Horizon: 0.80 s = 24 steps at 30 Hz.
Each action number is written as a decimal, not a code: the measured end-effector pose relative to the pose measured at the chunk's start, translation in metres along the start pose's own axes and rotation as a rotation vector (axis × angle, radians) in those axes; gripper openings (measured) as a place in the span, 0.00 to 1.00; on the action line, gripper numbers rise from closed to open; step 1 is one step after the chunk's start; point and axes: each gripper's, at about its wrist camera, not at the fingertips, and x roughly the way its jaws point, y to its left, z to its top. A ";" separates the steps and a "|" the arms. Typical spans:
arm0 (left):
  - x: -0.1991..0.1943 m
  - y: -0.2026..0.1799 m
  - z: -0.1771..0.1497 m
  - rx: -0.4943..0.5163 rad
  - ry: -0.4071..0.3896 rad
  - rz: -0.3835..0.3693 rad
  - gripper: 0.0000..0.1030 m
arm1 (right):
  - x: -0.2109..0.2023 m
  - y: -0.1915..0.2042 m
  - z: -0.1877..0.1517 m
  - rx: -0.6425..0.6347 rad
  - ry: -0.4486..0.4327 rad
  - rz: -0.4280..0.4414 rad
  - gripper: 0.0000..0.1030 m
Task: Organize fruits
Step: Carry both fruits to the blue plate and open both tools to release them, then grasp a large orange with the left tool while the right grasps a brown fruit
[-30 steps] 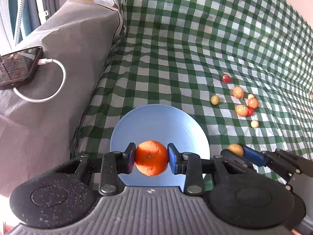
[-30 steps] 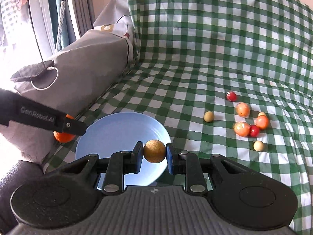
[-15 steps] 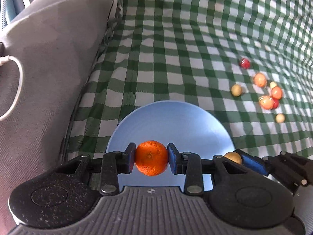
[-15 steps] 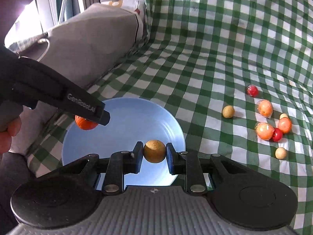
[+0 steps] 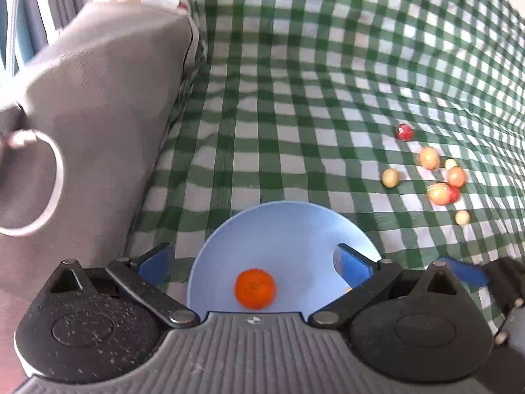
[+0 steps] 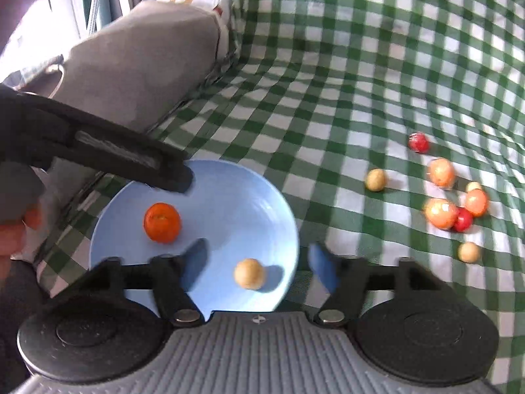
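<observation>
A light blue plate (image 5: 288, 229) (image 6: 236, 190) lies on the green checked cloth. An orange tangerine (image 5: 255, 288) (image 6: 162, 222) lies on the plate. A small tan fruit (image 6: 249, 273) lies on the plate to its right. My left gripper (image 5: 252, 264) is open above the tangerine, apart from it. My right gripper (image 6: 257, 267) is open above the tan fruit, its fingers blurred. The left gripper's black arm (image 6: 108, 151) crosses the right wrist view over the plate's left rim.
Several small red, orange and tan fruits (image 5: 438, 177) (image 6: 446, 197) lie loose on the cloth to the right of the plate. A grey cushion (image 5: 98, 115) (image 6: 137, 65) with a white cable (image 5: 49, 197) stands at the left.
Both grippers have opened. The tangerine left the left gripper and the tan fruit left the right gripper; both now lie on the plate.
</observation>
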 end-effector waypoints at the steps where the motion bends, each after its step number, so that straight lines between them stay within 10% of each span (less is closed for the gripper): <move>1: -0.006 -0.001 0.001 0.007 -0.011 0.003 1.00 | -0.006 -0.007 -0.001 0.019 -0.010 -0.011 0.85; 24: -0.086 -0.048 -0.024 0.088 -0.036 -0.024 1.00 | -0.102 -0.095 -0.030 0.331 -0.141 -0.179 0.93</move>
